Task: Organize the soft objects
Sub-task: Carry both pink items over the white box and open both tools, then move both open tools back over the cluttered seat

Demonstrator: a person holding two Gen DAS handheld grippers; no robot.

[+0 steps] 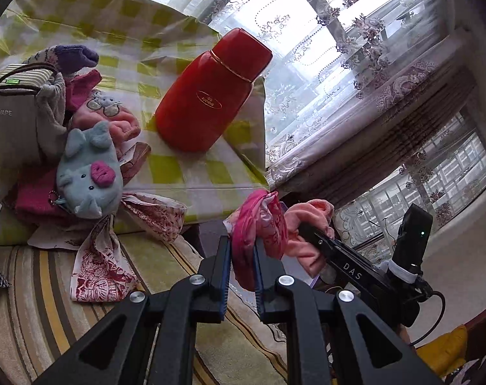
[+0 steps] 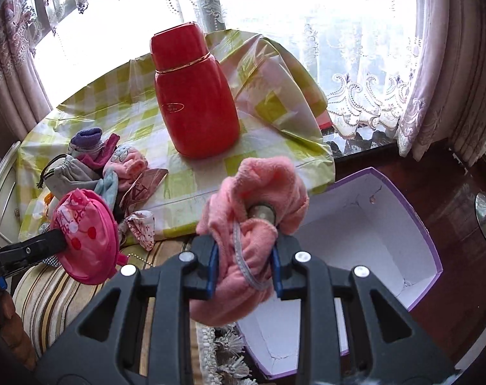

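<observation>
The left gripper (image 1: 243,256) is pinching a flat, round, bright pink fabric pouch with a white and red print (image 1: 259,224), its two fingers pressed against the pouch's two faces. In the left wrist view the pouch is standing edge-on, its long axis running up and away from the fingers; in the right wrist view (image 2: 87,237) its broad printed face is turned toward the camera, hanging out past the table's front edge over a striped brown and cream cushion (image 2: 50,292).

The right gripper (image 2: 243,266) is clamping a bunched, soft salmon-pink fleece item (image 2: 255,205), which is bulging upward and forward out of the fingers, with a grey cord looping through its folds and a round metal piece showing in the middle. It is being held above the near left corner of an open white cardboard box with a purple rim (image 2: 429,240). The part of the box's interior that shows is bare white board; the rest is hidden behind the gripper.

A pile of soft things is lying on the left part of the table covered in yellow-green checked plastic cloth (image 1: 194,173): a grey-blue plush pig with a pink snout (image 1: 89,170), a grey drawstring bag (image 1: 18,122), a purple-toed knit sock (image 1: 79,56) and a red-printed white cloth (image 1: 98,266) spilling over the table's front edge. A red glossy thermos flask (image 2: 194,96) is standing upright near the table's middle, apart from the pile. The box is sitting on dark wooden flooring right of the table, just beside its corner.
</observation>
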